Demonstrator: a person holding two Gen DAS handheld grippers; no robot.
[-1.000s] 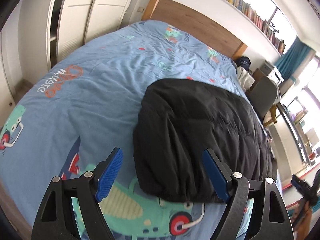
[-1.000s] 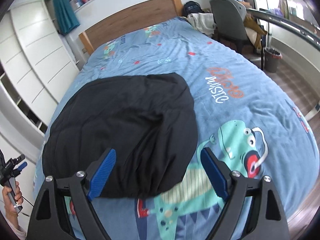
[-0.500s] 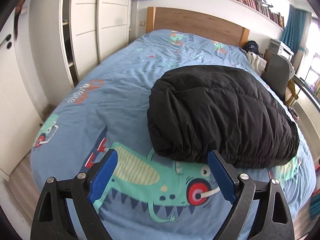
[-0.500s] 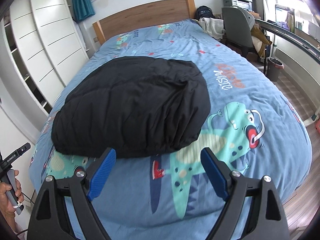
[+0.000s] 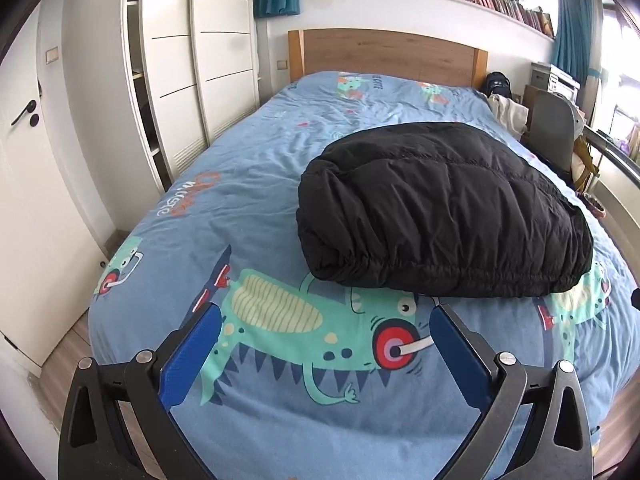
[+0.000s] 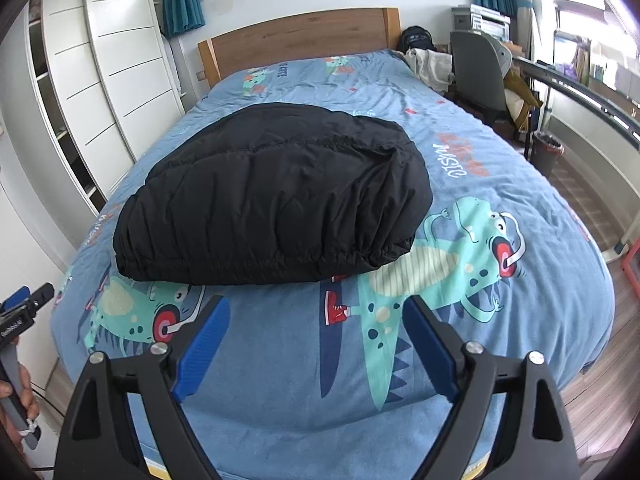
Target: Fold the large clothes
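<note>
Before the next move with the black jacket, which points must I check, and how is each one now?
1. Left hand-held gripper holds nothing, jaws opening: ok.
2. Right hand-held gripper holds nothing, jaws opening: ok.
3. Black jacket lies folded in one bundle on the bed: ok.
4. Both grippers are clear of the jacket, above bare cover: ok.
5. Sleeves tucked inside the bundle: cannot tell.
6. Jacket well away from the bed's edges: ok.
</note>
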